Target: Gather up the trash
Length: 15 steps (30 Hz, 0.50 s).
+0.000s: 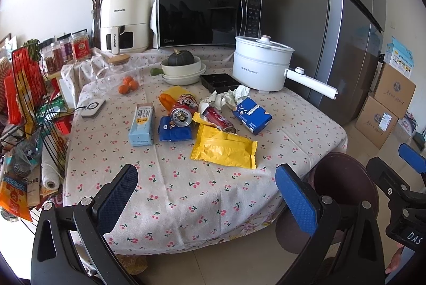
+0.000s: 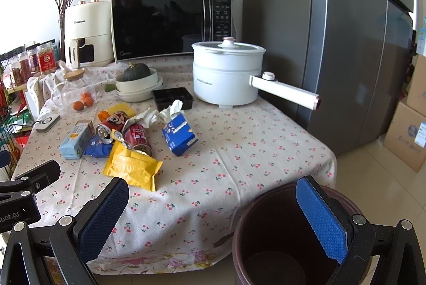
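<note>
Trash lies in a heap on the cherry-print tablecloth (image 1: 186,189): a yellow wrapper (image 1: 223,149) (image 2: 133,165), a blue carton (image 1: 251,115) (image 2: 179,134), a pale blue milk carton (image 1: 142,123) (image 2: 76,139), two red cans (image 1: 219,121) (image 2: 138,138), a blue wrapper (image 1: 174,130) and crumpled tissue (image 1: 229,96) (image 2: 162,114). A dark brown bin (image 2: 282,237) (image 1: 343,178) stands on the floor at the table's near right corner. My left gripper (image 1: 210,197) is open above the table's near edge. My right gripper (image 2: 213,218) is open, its right finger over the bin. Both hold nothing.
At the back stand a microwave (image 1: 207,18), a white air fryer (image 1: 125,22), a white electric pot (image 1: 262,64) with its handle jutting right, stacked bowls with a squash (image 1: 182,66), a black tray (image 1: 219,81) and a glass jar (image 1: 118,73). A wire rack (image 1: 29,104) crowds the left; a fridge (image 1: 351,32) and boxes stand at the right.
</note>
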Each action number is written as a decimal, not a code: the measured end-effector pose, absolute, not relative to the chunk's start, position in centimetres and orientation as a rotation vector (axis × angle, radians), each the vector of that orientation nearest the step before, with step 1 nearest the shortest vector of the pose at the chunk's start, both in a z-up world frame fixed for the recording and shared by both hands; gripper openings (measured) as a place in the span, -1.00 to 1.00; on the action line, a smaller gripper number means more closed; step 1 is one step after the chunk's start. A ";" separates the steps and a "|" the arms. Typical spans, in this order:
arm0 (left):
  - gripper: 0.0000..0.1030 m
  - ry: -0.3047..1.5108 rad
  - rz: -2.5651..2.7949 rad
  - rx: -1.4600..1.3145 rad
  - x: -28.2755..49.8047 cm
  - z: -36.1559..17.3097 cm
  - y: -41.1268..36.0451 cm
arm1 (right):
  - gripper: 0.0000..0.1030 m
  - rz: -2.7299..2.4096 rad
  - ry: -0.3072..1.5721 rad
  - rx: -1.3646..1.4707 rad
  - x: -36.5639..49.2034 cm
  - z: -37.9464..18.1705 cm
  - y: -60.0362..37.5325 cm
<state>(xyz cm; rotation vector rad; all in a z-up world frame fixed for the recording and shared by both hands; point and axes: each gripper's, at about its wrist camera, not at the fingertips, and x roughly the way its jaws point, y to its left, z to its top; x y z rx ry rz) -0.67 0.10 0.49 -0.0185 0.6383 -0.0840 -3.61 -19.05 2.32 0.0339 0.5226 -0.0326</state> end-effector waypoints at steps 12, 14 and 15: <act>1.00 0.644 -0.087 -0.010 -0.5 0.4 -0.1 | 1.00 -0.033 0.525 0.035 -3.6 2.1 -19.0; 1.00 0.644 -0.088 -0.009 -0.6 0.4 -0.1 | 1.00 -0.033 0.525 0.034 -3.6 2.1 -19.0; 1.00 0.644 -0.087 -0.009 -0.6 0.4 -0.1 | 1.00 -0.033 0.525 0.034 -3.6 2.1 -19.0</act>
